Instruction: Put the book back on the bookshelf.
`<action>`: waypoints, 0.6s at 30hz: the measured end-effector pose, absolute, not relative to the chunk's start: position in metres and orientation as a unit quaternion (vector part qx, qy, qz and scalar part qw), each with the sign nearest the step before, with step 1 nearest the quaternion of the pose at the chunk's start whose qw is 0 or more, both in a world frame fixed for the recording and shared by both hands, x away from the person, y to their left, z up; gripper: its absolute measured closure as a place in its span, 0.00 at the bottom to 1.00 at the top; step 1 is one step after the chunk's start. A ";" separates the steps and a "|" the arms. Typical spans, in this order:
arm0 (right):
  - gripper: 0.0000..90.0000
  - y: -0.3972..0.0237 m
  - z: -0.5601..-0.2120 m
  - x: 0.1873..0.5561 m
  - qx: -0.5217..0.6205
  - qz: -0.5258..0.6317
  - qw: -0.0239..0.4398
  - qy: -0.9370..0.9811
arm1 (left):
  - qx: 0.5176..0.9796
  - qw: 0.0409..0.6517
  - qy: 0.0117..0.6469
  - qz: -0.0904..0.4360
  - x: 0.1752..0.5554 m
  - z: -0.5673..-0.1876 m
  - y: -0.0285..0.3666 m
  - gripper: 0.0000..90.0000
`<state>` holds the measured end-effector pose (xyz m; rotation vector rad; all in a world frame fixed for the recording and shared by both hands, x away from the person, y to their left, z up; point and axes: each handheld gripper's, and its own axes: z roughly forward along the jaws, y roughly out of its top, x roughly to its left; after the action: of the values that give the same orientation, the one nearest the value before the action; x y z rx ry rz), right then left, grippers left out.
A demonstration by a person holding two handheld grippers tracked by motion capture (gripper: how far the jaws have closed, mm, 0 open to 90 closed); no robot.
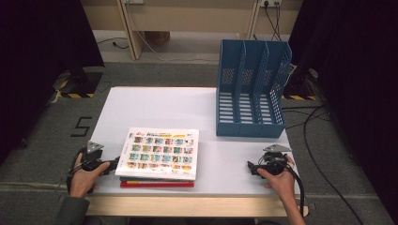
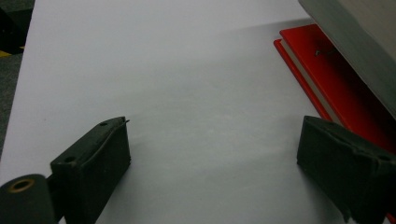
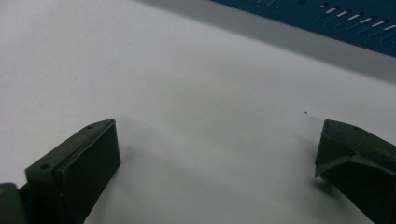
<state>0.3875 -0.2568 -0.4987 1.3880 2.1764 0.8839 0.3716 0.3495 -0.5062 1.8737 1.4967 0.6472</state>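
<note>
Left gripper (image 1: pixel 114 164) sits at the near left of the tabletop (image 1: pixel 155 110), fingers (image 2: pixel 98 158) wide, nothing between them, just beside the stack of books (image 1: pixel 158 157). Right gripper (image 1: pixel 250 168) rests near right, fingers (image 3: pixel 79 163) also wide and holding nothing. Blue file rack (image 1: pixel 251 91) at far right has all slots vacant. No book lifted yet; filing looks not started, every book left to go.

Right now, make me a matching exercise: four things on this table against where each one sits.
Things:
1. file rack
2. picture book
3. red book
4. right gripper

Places:
A. bottom of the stack
B. far right of the table
C. near right edge, over bare tabletop
D. top of the stack

Pairs: 1-B, 2-D, 3-A, 4-C
</note>
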 end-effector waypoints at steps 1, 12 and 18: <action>0.01 -0.257 -0.499 0.388 0.498 0.316 0.205 0.781 | 0.714 0.323 0.570 0.246 0.372 -0.506 0.350 0.09; 0.18 -0.257 -0.491 0.381 0.493 0.343 0.200 0.774 | 0.714 0.328 0.568 0.245 0.371 -0.505 0.352 0.12; 0.17 -0.247 -0.486 0.377 0.474 0.363 0.189 0.780 | 0.708 0.326 0.570 0.261 0.369 -0.502 0.357 0.16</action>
<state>0.3765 -0.2469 -0.4858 1.3328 2.1918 1.0211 0.3687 0.3571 -0.5018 1.8544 1.4941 0.6848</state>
